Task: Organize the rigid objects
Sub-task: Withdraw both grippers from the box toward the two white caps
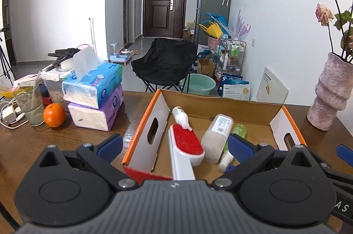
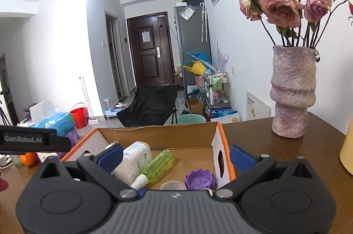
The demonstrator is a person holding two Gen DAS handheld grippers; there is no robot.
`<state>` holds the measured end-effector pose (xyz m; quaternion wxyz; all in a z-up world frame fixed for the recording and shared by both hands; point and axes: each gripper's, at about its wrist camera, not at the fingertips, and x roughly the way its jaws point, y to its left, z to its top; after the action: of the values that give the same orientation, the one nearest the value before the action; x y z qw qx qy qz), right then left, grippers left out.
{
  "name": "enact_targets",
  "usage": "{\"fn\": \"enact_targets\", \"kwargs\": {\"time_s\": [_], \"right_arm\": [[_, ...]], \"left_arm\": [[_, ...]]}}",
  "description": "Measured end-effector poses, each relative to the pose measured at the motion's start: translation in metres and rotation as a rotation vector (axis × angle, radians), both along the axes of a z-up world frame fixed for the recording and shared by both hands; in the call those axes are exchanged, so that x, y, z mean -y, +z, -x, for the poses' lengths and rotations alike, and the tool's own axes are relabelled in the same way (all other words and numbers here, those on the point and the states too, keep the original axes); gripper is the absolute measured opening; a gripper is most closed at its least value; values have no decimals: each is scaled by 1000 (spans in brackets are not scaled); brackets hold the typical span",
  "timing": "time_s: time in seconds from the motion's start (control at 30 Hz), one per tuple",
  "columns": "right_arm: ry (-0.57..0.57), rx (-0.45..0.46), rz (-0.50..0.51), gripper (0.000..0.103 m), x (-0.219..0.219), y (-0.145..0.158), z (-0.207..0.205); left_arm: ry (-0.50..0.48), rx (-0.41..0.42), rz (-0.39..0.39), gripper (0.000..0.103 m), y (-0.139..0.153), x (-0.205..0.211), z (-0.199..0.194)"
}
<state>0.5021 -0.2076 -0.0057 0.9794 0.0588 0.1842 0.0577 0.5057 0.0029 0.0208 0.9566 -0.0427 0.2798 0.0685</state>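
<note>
Both grippers hang over the near edge of the cardboard box [image 1: 222, 101], jaws spread wide, nothing held. Left gripper [image 1: 175, 144]: lint brush [image 1: 185, 145] lies right between its fingers, red pad at the far end, white handle running near, under the gripper body; long axis roughly near-to-far, tilted slightly left at the far end, so about in line with the fingers. White bottle [image 1: 217, 137] lies just right of the brush, touching or almost; can't tell which. Small white dropper bottle [image 1: 179, 116] sits beyond the brush head, tip on the red pad. Right gripper [image 2: 176, 156]: green bottle [image 2: 157, 165] lies diagonally in the box, white cap near-left, body far-right; purple cap [image 2: 199, 180] near, by the right wall. Judgement: left arm is closer to the brush; a grasp would need the jaws turned across the handle. Far right on the table [image 2: 253, 137]: vase [image 2: 291, 90]. Far left: stacked tissue packs [image 1: 94, 99], orange [image 1: 54, 115].
</note>
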Motion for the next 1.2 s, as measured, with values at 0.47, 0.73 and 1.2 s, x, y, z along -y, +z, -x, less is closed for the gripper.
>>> {"fn": "enact_targets", "kwargs": {"time_s": [0.47,0.73,1.2], "right_arm": [[33,19,10,103,-18,3,65],[68,33,24,103,-41,2,102],[123,7,37,103,-81,-9,141]], "left_arm": [[4,20,2,103,5,-15,73],[5,26,1,103,9,-29,110],[33,7,-15,103,-3,-75,152]]}}
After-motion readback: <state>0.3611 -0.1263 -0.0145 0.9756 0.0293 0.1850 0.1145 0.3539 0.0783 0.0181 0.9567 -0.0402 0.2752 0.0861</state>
